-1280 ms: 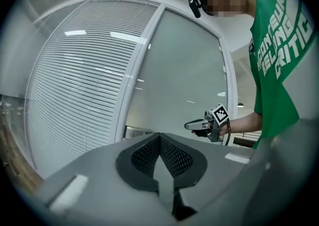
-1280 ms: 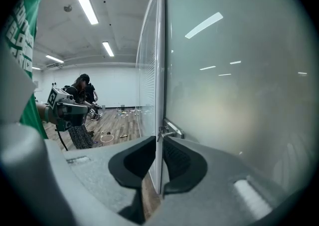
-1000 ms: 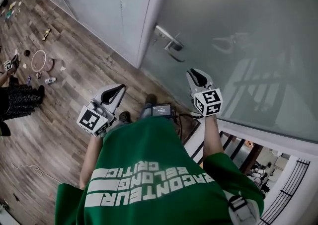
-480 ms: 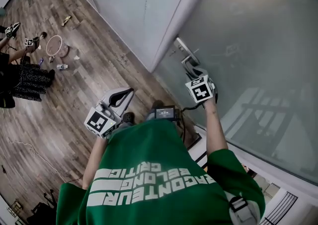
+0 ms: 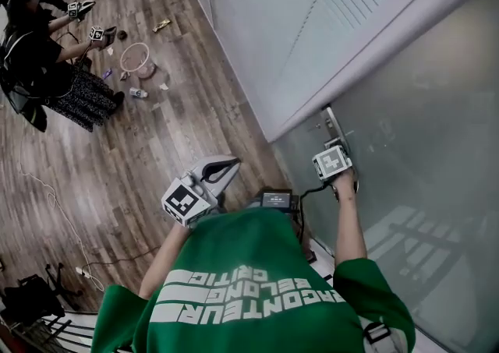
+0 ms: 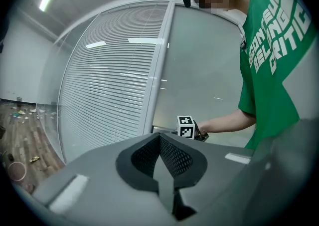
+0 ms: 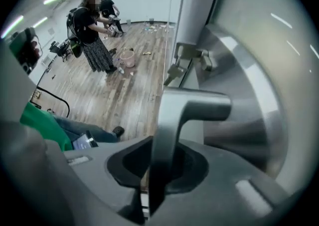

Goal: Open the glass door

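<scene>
A: Progress?
B: Early. The glass door (image 5: 421,110), to the person's right, looks shut against its frame (image 5: 343,71); turning and swinging are left.
A: Tongs?
B: The left gripper (image 5: 231,163) is pressed together, empty, away from the door. The right gripper (image 7: 158,180) has just been closing and pinches the door handle (image 7: 197,104).

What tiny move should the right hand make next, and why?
Probably press the door handle down to unlatch it. The right gripper has just been closing its jaws with that handle between them, and the glass door looks shut against its frame.
</scene>
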Demonstrator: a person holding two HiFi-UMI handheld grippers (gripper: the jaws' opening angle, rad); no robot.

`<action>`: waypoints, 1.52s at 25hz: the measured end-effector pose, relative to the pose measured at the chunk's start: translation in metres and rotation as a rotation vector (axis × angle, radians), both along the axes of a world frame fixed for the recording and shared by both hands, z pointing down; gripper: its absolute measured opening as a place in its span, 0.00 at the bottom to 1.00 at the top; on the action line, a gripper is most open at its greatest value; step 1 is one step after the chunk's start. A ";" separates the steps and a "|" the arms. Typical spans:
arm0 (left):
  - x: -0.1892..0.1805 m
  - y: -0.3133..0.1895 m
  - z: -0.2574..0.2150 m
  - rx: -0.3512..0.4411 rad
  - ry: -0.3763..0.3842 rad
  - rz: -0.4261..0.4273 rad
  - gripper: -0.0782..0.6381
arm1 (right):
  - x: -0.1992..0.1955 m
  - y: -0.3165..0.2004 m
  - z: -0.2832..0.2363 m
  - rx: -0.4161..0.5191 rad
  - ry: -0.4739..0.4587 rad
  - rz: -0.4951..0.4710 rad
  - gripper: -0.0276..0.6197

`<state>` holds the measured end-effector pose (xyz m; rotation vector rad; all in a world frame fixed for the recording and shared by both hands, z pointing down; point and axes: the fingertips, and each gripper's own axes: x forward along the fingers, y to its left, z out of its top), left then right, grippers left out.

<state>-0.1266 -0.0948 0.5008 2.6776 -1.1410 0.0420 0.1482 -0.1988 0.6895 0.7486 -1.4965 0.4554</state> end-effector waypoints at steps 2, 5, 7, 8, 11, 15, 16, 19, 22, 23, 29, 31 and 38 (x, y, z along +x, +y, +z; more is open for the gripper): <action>0.001 0.002 0.003 -0.005 0.003 -0.018 0.13 | 0.009 0.000 0.005 -0.003 0.045 -0.009 0.03; 0.000 0.005 0.005 -0.015 0.007 -0.037 0.13 | 0.007 0.012 0.013 -0.046 -0.001 -0.012 0.03; -0.005 0.004 0.003 -0.018 0.009 -0.048 0.13 | 0.001 0.016 0.012 -0.064 -0.029 -0.019 0.03; -0.007 0.003 0.002 -0.018 0.012 -0.052 0.13 | -0.002 0.017 0.010 -0.068 -0.038 -0.025 0.03; -0.005 -0.002 0.000 -0.014 0.019 -0.050 0.13 | -0.011 0.019 0.008 -0.090 -0.085 -0.039 0.03; 0.001 -0.011 0.007 -0.015 0.023 -0.028 0.13 | -0.014 0.016 0.025 -0.080 -0.148 -0.049 0.03; 0.004 -0.014 0.010 -0.016 0.023 -0.021 0.13 | -0.015 0.013 0.029 -0.066 -0.164 -0.050 0.03; 0.010 -0.023 0.015 -0.019 0.024 0.002 0.13 | -0.018 0.003 0.034 0.008 -0.201 -0.049 0.03; 0.014 -0.027 0.016 -0.027 0.026 0.021 0.13 | -0.021 -0.004 0.035 0.079 -0.243 -0.057 0.03; 0.016 -0.028 0.016 -0.028 0.028 0.028 0.13 | -0.024 -0.007 0.036 0.103 -0.271 -0.065 0.03; 0.025 -0.013 0.015 -0.018 0.041 0.072 0.13 | -0.036 -0.009 0.032 0.382 -0.434 -0.079 0.03; 0.018 -0.012 0.011 -0.009 0.037 0.066 0.13 | -0.044 -0.013 0.029 0.413 -0.439 -0.090 0.03; 0.018 -0.022 0.009 -0.003 0.039 0.098 0.13 | -0.060 -0.016 0.021 0.398 -0.454 -0.086 0.03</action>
